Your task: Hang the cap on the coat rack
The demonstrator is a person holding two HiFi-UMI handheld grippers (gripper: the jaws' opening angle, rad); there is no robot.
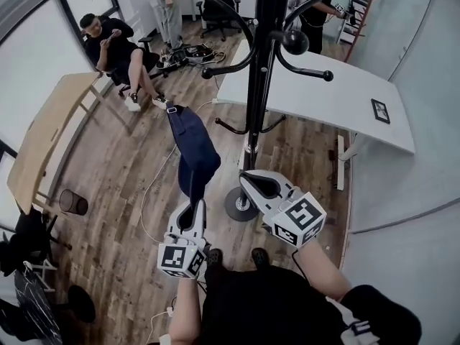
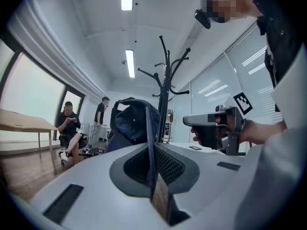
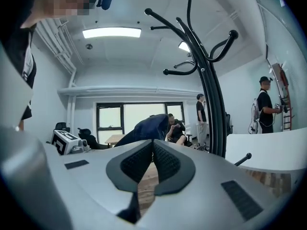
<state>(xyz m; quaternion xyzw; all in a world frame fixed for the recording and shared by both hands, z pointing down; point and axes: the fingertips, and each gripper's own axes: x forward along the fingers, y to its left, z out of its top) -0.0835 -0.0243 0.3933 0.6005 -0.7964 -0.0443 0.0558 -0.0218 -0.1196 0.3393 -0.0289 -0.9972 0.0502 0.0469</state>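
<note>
- While the left gripper (image 1: 192, 203) has its jaws clamped on an edge of the navy cap (image 1: 195, 149), the cap is just left of the coat rack (image 1: 257, 85) pole, not touching it.
- Near the rack's base, the right gripper (image 1: 250, 180) has its jaws together, empty.

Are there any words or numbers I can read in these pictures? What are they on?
No words or numbers can be read.
Left black-and-white marker cube and right black-and-white marker cube: square patterns, not letters.
Small dark frame on the white table: too small to read.
</note>
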